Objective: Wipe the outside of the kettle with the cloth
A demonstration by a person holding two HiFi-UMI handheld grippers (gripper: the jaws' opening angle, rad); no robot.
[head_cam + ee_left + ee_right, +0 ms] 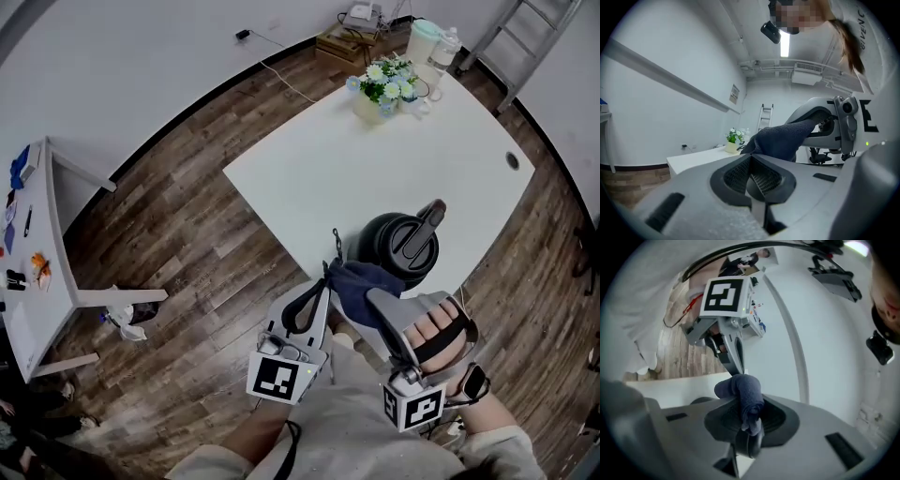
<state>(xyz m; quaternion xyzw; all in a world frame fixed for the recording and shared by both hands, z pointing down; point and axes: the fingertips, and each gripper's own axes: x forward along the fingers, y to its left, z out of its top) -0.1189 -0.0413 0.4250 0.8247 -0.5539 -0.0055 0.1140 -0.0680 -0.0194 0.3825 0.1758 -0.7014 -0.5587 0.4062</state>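
Across the middle of the head view lies the white table [319, 169], and the black kettle [398, 246] stands by its lower edge. Below it, the right gripper [372, 300] is clamped on the dark blue cloth [359, 279], which touches the kettle's side. The left gripper [328, 277], at lower centre, has its jaws together, pinching the cloth's corner at their tips.

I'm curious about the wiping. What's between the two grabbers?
A dark blue cloth stretches between the left gripper and the right gripper; the head view shows it.
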